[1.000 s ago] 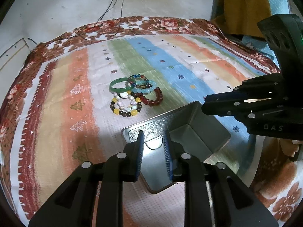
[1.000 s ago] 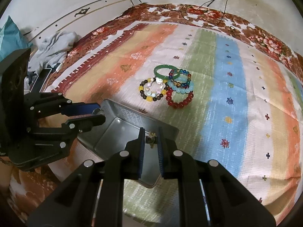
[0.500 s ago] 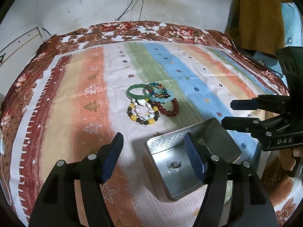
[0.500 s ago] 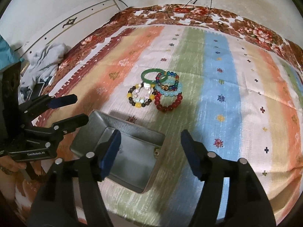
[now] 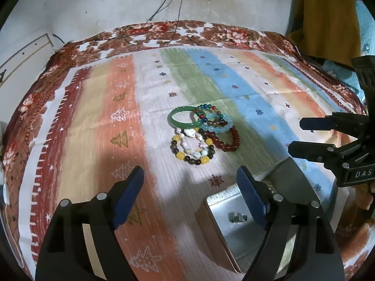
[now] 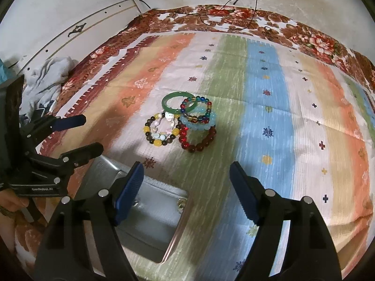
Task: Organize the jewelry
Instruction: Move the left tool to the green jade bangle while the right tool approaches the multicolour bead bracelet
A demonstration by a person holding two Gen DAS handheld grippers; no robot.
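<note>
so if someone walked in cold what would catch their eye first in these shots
Probably the cluster of bracelets overlapping mid-bedspread: a green bangle, red beads, pale blue beads and a yellow-and-dark strand. Next, the open metal tin at the near edge, lid raised. The left gripper and right gripper hover nearby, jaws wide apart, holding nothing.

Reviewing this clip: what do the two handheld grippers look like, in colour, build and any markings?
Both are matte black plastic with two long angular fingers, silver screw heads at the joints and ribbed blue pads. The left gripper carries white "GenRobot.AI" lettering, read in the right wrist view; the right gripper shows "DAS" in the left wrist view. No cables show on either. A bare hand holds the left one; no sleeve is visible.
</note>
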